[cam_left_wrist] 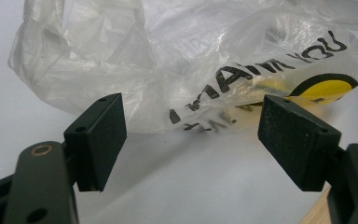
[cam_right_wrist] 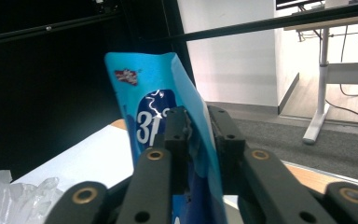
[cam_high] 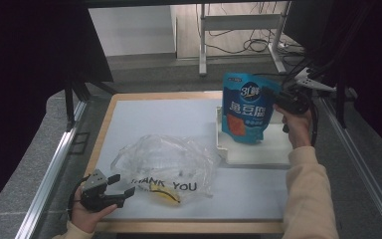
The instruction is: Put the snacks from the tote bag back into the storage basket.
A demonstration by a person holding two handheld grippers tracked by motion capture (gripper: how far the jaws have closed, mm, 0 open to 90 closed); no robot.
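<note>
A blue snack pouch (cam_high: pixel 243 109) stands upright in a white tray (cam_high: pixel 258 155) at the right of the table. My right gripper (cam_high: pixel 274 102) is at the pouch's upper right edge. In the right gripper view the pouch's top (cam_right_wrist: pixel 144 93) runs between the two pads, and my right gripper (cam_right_wrist: pixel 200 135) stands slightly open around it. A crumpled clear plastic bag (cam_high: pixel 169 159) printed THANK YOU lies in the middle of the table. At its lower left my left gripper (cam_high: pixel 122 185) is open. In the left gripper view the bag (cam_left_wrist: pixel 177 56) lies just beyond my left gripper (cam_left_wrist: pixel 191 135), nothing between its pads.
The bag and tray lie on a white mat (cam_high: pixel 169 114) over a wooden board (cam_high: pixel 189 227). A yellow and black print (cam_high: pixel 165 194) shows on the bag's near side. Metal rails (cam_high: pixel 49 179) run along both table sides. Desk legs and cables (cam_high: pixel 238 45) stand beyond the far edge.
</note>
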